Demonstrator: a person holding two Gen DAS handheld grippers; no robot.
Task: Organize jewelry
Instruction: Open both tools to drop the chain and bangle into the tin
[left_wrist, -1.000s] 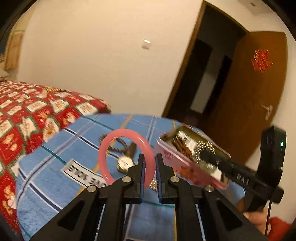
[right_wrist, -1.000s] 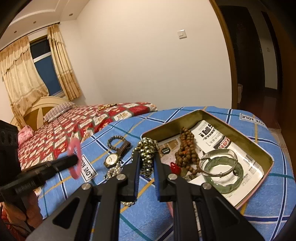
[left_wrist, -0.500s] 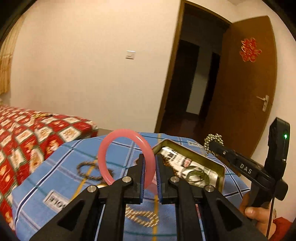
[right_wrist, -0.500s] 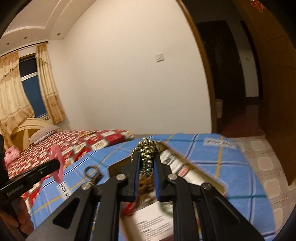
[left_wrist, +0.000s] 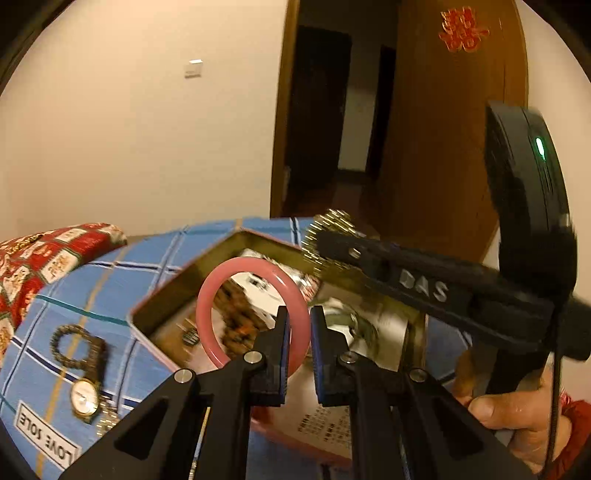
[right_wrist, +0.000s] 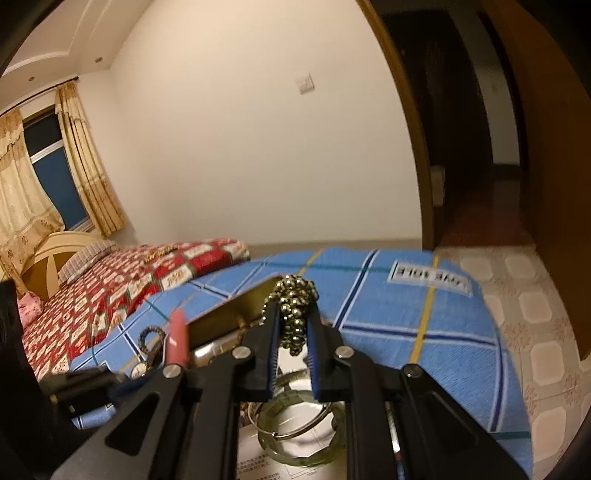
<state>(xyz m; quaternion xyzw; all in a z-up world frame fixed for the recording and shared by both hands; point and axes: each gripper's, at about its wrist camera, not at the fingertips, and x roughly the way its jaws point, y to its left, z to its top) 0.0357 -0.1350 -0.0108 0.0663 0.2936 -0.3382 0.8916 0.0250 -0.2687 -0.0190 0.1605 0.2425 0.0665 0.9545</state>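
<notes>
Your left tongs (left_wrist: 296, 325) are clamped on the pink bangle (left_wrist: 221, 291), which stands upright between the blue-padded fingers (left_wrist: 282, 339) above the open tin box (left_wrist: 155, 306). In the right wrist view the same bangle shows edge-on at the left, over the box's near wall.

Your right tongs (right_wrist: 292, 332) are clamped on a bunched string of gold-coloured beads (right_wrist: 293, 295), held over the box; in the left wrist view the beads (left_wrist: 332, 225) hang at the tip of the right tongs above the box's far rim.

Inside the box, on its printed paper lining, lie a pale green bangle (right_wrist: 295, 448) with a thin silver ring across it, and brown beads (left_wrist: 236, 321), blurred.

On the blue checked cloth (left_wrist: 122, 269) left of the box lie a wristwatch (left_wrist: 85, 398) with a gold-rimmed white dial and a dark bead bracelet (left_wrist: 64, 347), touching the watch strap. The red patterned bed (right_wrist: 110, 280) lies beyond the cloth.
</notes>
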